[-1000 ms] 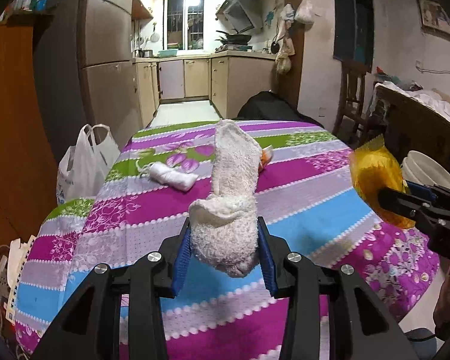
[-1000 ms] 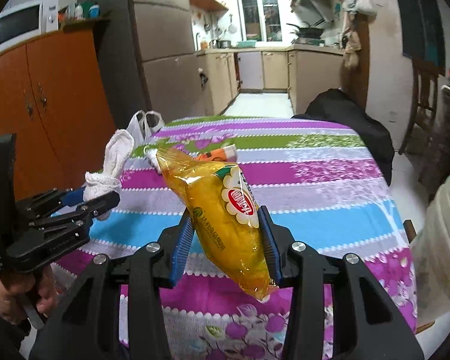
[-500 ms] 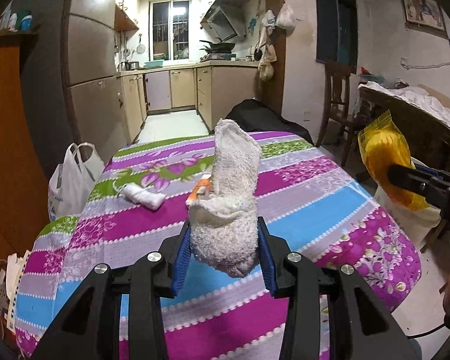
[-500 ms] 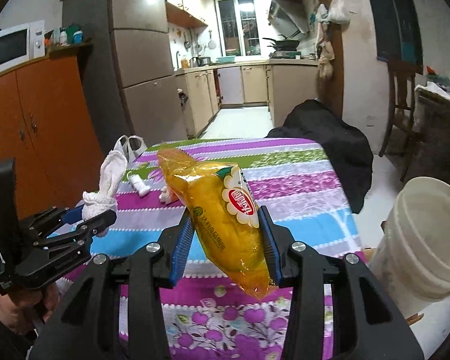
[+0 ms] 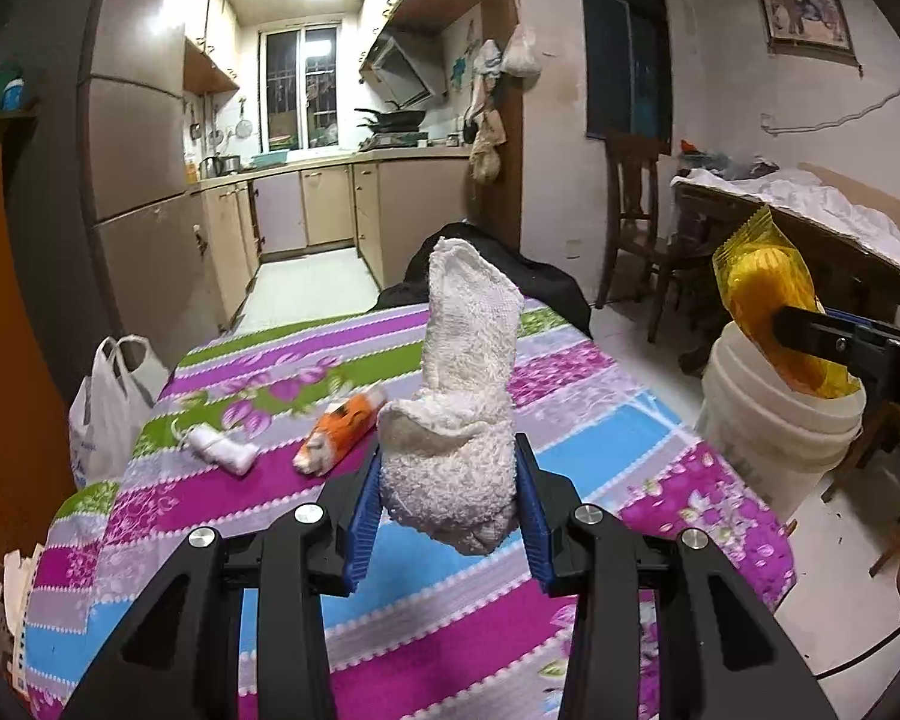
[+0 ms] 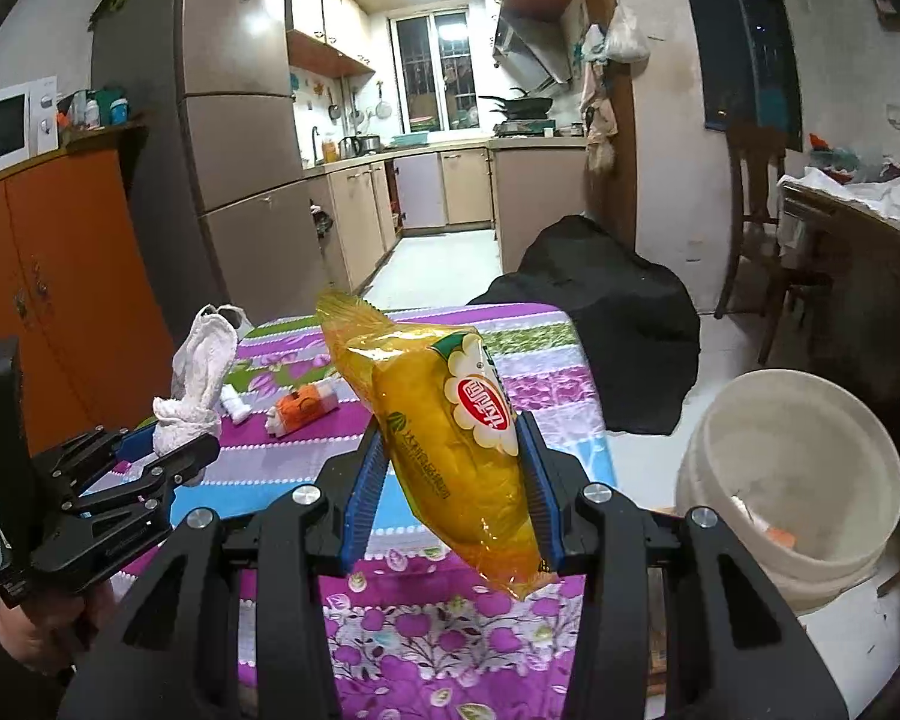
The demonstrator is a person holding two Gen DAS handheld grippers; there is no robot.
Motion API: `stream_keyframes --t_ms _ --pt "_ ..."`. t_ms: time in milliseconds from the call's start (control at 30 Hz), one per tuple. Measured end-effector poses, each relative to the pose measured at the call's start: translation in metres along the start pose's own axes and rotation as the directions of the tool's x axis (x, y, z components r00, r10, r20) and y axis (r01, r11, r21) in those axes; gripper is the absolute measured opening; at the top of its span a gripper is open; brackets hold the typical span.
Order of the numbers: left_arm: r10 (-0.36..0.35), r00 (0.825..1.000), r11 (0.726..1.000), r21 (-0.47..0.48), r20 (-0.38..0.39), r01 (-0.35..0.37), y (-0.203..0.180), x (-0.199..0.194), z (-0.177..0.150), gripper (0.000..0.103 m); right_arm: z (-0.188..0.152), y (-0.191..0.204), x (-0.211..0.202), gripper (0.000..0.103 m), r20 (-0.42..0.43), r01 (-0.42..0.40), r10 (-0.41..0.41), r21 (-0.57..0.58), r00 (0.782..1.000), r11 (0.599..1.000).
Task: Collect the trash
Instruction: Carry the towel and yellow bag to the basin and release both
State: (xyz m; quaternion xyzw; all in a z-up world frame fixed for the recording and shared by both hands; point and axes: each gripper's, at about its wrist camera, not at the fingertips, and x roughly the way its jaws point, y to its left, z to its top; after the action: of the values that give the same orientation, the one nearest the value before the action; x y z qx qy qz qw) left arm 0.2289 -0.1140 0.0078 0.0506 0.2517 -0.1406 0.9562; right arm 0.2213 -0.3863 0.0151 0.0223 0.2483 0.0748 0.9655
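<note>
My left gripper (image 5: 448, 480) is shut on a crumpled white cloth (image 5: 468, 372), held upright above the striped tablecloth (image 5: 570, 438). In the right wrist view that left gripper (image 6: 168, 450) and its cloth (image 6: 198, 378) show at the left. My right gripper (image 6: 453, 480) is shut on a yellow snack bag (image 6: 450, 438). From the left wrist view the yellow bag (image 5: 768, 312) hangs in front of a white bucket (image 5: 774, 420) on the floor right of the table. The bucket (image 6: 798, 468) holds some scraps. An orange wrapper (image 5: 339, 429) and a small white wad (image 5: 222, 450) lie on the table.
A white plastic bag (image 5: 111, 402) hangs at the table's left edge. A black-covered seat (image 6: 618, 324) stands at the far end, a wooden chair (image 5: 636, 222) beyond. An orange cabinet (image 6: 48, 282) lines the left. A cluttered side table (image 6: 858, 204) sits at the right.
Both grippers have risen and swung right with their loads. The white bucket has come fully into view, with the yellow bag now before it. The orange wrapper has emerged from behind the cloth.
</note>
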Motion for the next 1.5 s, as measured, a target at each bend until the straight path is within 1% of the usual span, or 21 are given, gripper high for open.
stream_keyframes --t_ms 200,333,533,767,1033,1167,1267,1400,1467,1500 --pt "-0.033 0.999 0.999 0.027 0.023 0.033 -0.025 0.002 0.018 0.042 0.009 -0.020 -0.011 0.041 0.006 0.029 -0.029 0.016 1.000 0.999" --pt "-0.072 0.997 0.997 0.041 0.033 0.070 -0.044 0.005 0.032 0.042 0.015 -0.033 -0.019 0.041 0.007 0.058 -0.058 0.023 0.998 0.998" --pt "-0.120 0.992 0.991 0.069 0.047 0.116 -0.078 0.014 0.052 0.042 0.025 -0.065 -0.030 0.041 0.008 0.102 -0.103 0.058 0.995 0.993" --pt "-0.171 0.985 0.981 0.105 0.040 0.166 -0.119 0.029 0.067 0.042 0.029 -0.099 -0.040 0.041 -0.002 0.151 -0.151 0.089 0.989 0.985" --pt "-0.221 0.975 0.966 0.144 0.018 0.216 -0.170 0.050 0.081 0.042 0.032 -0.145 -0.040 0.041 -0.038 0.207 -0.203 0.139 0.978 0.968" --pt "-0.251 0.968 0.956 0.160 0.002 0.248 -0.196 0.062 0.090 0.042 0.032 -0.165 -0.042 0.041 -0.059 0.230 -0.224 0.154 0.973 0.961" --pt "-0.278 0.960 0.945 0.176 -0.018 0.277 -0.217 0.071 0.098 0.042 0.033 -0.187 -0.039 0.041 -0.097 0.247 -0.232 0.189 0.968 0.951" --pt "-0.313 0.948 0.930 0.183 -0.055 0.318 -0.242 0.086 0.111 0.042 0.031 -0.218 -0.031 0.041 -0.170 0.290 -0.255 0.229 0.952 0.929" --pt "-0.335 0.938 0.921 0.179 -0.083 0.345 -0.256 0.095 0.117 0.042 0.029 -0.231 -0.028 0.041 -0.202 0.308 -0.263 0.242 0.943 0.920" --pt "-0.352 0.930 0.914 0.174 -0.106 0.366 -0.264 0.101 0.120 0.042 0.029 -0.235 -0.027 0.041 -0.217 0.316 -0.266 0.244 0.939 0.917"
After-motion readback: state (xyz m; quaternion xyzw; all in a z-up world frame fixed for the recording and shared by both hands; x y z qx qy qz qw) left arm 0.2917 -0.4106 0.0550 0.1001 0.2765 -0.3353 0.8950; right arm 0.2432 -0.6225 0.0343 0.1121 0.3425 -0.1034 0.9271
